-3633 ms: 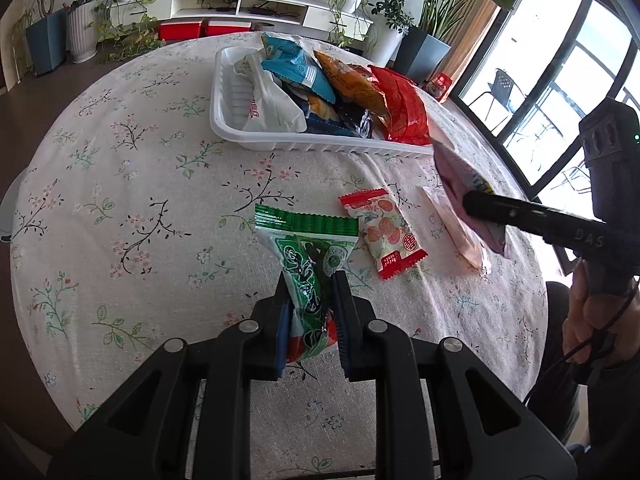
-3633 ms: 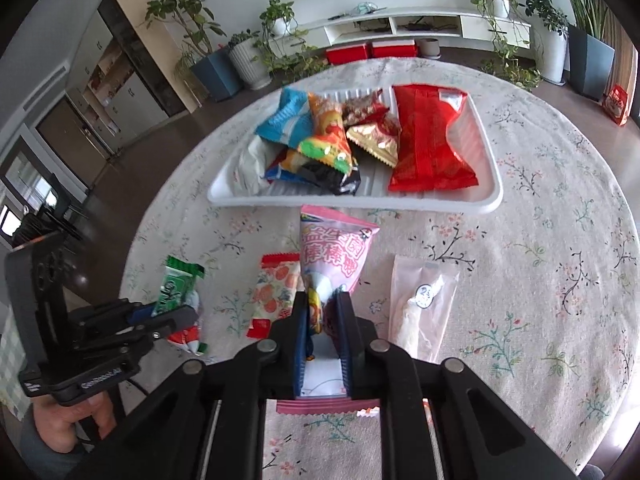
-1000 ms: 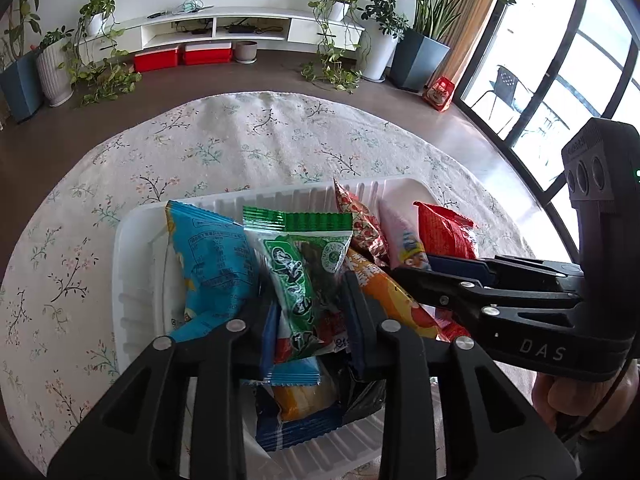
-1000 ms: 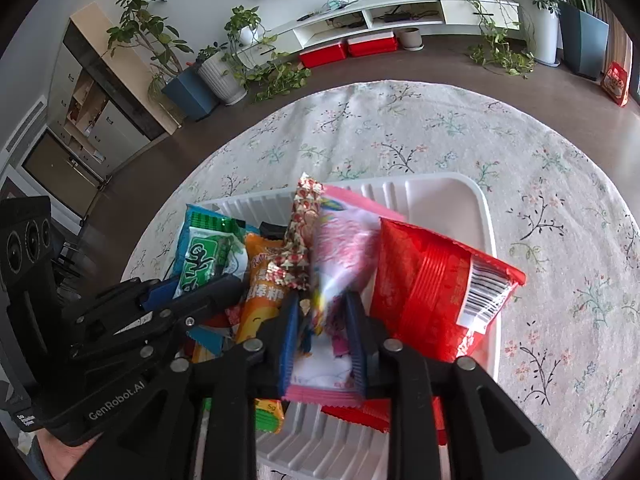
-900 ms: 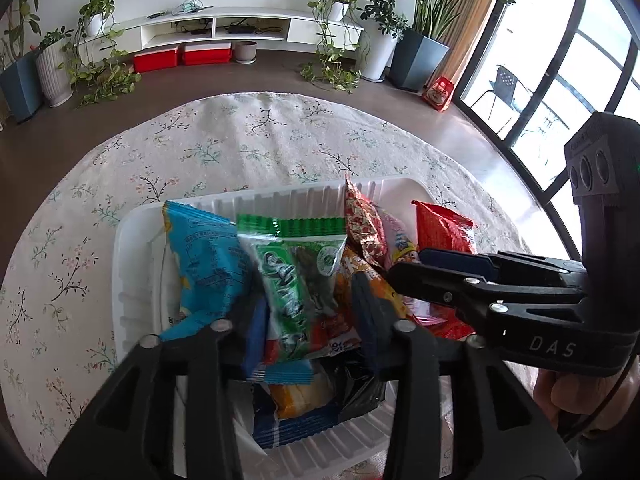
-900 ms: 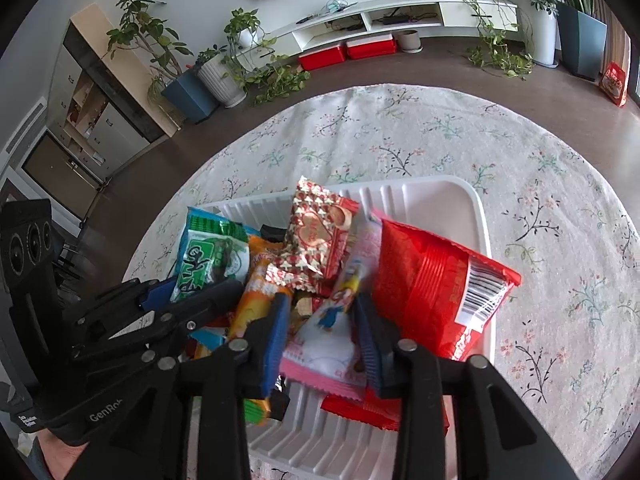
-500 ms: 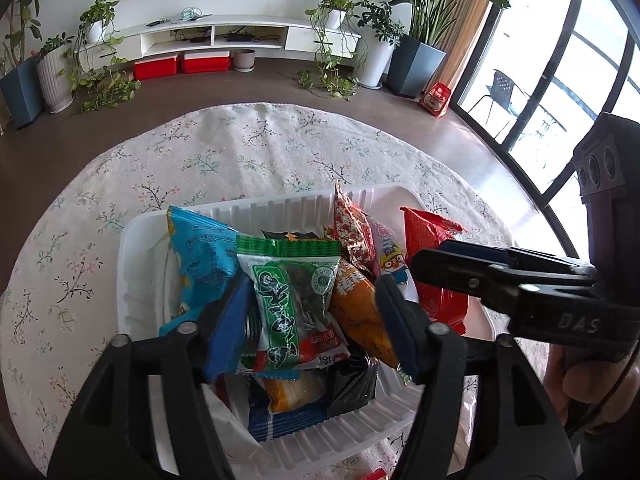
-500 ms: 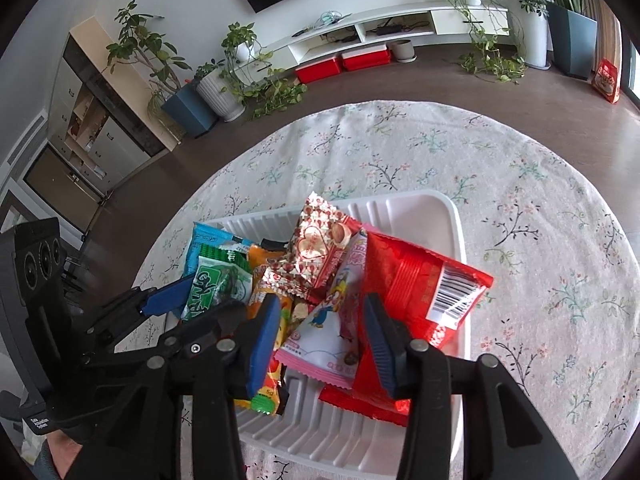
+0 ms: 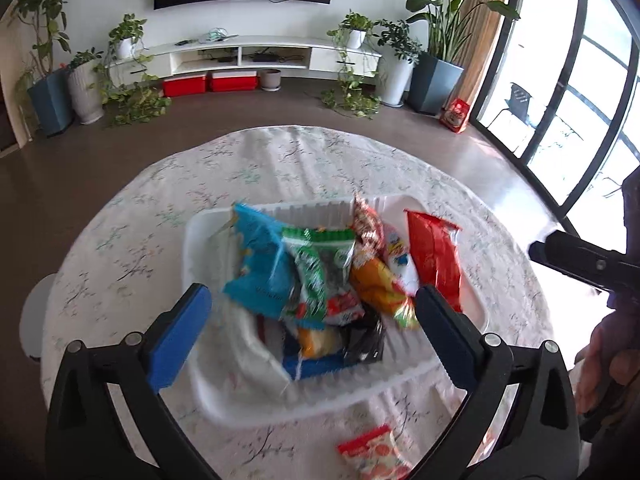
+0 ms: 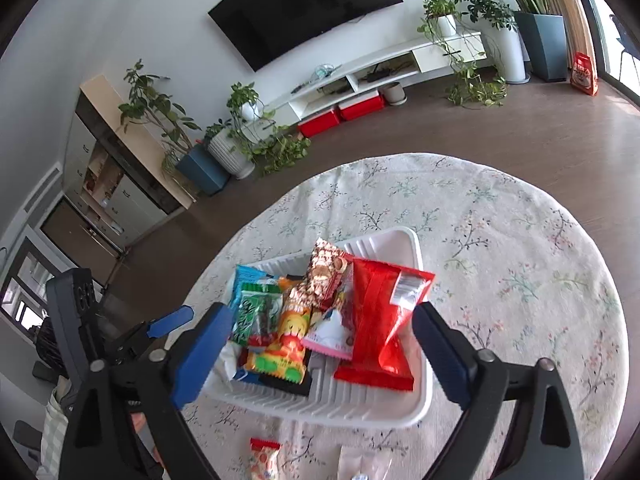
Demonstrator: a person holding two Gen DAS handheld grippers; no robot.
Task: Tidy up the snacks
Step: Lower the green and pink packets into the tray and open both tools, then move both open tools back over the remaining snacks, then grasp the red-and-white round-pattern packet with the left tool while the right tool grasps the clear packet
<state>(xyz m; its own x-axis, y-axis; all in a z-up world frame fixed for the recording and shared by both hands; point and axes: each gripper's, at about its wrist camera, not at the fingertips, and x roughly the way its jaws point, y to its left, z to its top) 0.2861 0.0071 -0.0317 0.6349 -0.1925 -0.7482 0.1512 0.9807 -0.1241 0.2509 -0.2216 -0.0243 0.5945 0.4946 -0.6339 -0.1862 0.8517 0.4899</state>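
Both tools are empty: the left gripper (image 9: 312, 316) has its jaws spread wide, having just been opening, and the green packet (image 9: 316, 276) lies loose in the white tray (image 9: 256, 408) with nothing pressed between the blue pads; the right gripper (image 10: 324, 344) is likewise wide, its jaws also just opened, with the pink packet (image 10: 332, 330) resting free on the heap below it. The tray sits on the round table with the floral cloth (image 10: 500, 240), and it is crowded — a blue packet (image 9: 260, 256), an orange packet (image 10: 286, 340), a patterned red-and-gold packet (image 10: 324, 272) and a big red bag (image 10: 380, 320) overlap one another, several propped on edge rather than lying flat. That heap is the main risk, in my judgement: the red bag leans over the tray's near right rim, so a nudge from a passing finger could tip it onto the cloth. 2 snacks are still outside the tray, a red-topped packet (image 10: 264, 458) and a pale clear packet (image 10: 362, 466) just before the near rim, both partly cut off at the frame edge. Reaching for them means coming low near that rim — a jaw could catch it and shove the light tray, spilling the pile. The 2 tools also work near each other, so they might collide.
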